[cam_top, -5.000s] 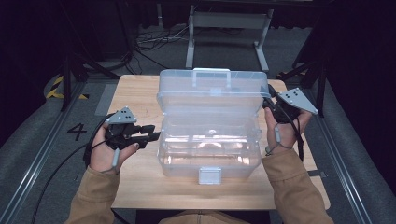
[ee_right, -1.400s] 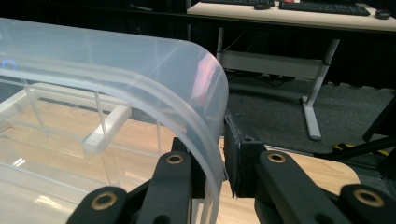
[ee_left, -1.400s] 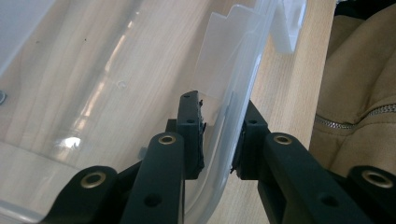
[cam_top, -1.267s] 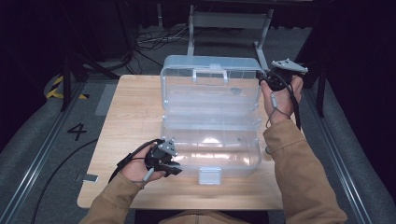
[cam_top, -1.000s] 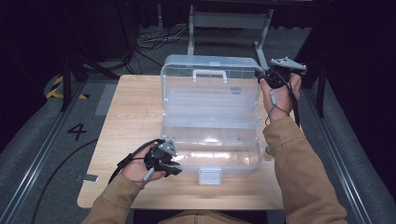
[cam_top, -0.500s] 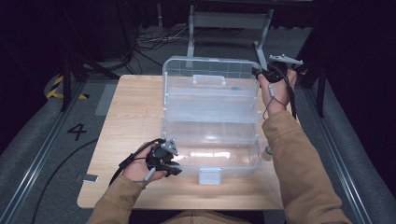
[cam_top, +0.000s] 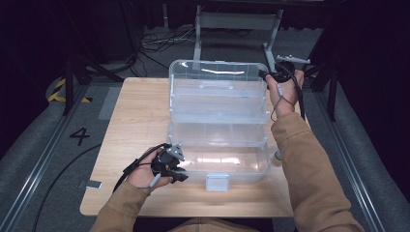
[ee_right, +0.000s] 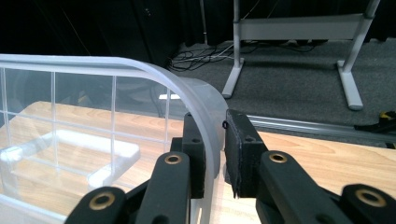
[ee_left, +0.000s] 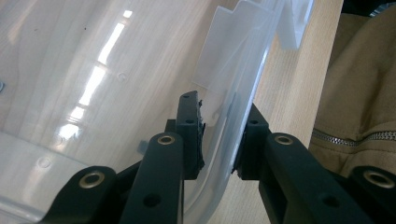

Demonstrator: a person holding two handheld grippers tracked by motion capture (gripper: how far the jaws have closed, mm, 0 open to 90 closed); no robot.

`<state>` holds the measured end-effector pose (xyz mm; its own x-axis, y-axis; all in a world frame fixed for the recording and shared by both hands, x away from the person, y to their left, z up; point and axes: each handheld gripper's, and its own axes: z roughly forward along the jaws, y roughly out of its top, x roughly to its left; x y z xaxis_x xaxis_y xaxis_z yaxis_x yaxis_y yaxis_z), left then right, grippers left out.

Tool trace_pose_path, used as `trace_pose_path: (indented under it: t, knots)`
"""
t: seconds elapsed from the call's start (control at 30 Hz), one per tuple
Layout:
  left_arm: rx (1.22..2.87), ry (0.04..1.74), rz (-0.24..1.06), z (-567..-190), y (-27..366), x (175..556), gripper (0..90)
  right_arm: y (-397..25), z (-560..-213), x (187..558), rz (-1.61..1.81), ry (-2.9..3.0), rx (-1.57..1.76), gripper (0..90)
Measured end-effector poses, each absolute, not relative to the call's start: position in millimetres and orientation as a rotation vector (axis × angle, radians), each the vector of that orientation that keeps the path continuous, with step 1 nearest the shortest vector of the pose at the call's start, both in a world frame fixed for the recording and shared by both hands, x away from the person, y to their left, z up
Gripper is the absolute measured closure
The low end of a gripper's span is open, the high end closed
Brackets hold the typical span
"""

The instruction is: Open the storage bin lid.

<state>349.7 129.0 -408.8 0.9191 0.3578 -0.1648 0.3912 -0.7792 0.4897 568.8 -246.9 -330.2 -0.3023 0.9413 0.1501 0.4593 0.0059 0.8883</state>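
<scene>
High view has the left gripper (cam_top: 180,169) low at the near left corner of the clear plastic box (cam_top: 217,128) mid-table, jaws pinching its wall, while the outstretched right gripper (cam_top: 269,75) clamps the raised lid's (cam_top: 217,89) far right corner, its jaws partly hidden there.

The open clear box (cam_top: 218,130) blocks my counter's (cam_top: 135,116) middle, its raised lid walling the far side. I see bare wood left of it and along the near edge.
</scene>
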Motion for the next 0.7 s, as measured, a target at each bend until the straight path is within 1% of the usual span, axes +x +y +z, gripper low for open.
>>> trace_pose_path:
  t: [0.7]
  knots:
    - [2.549,0.535,-0.089,-408.5,129.0,350.3,76.0,-251.0,-348.4,588.4,1.278,1.813,1.488,78.7]
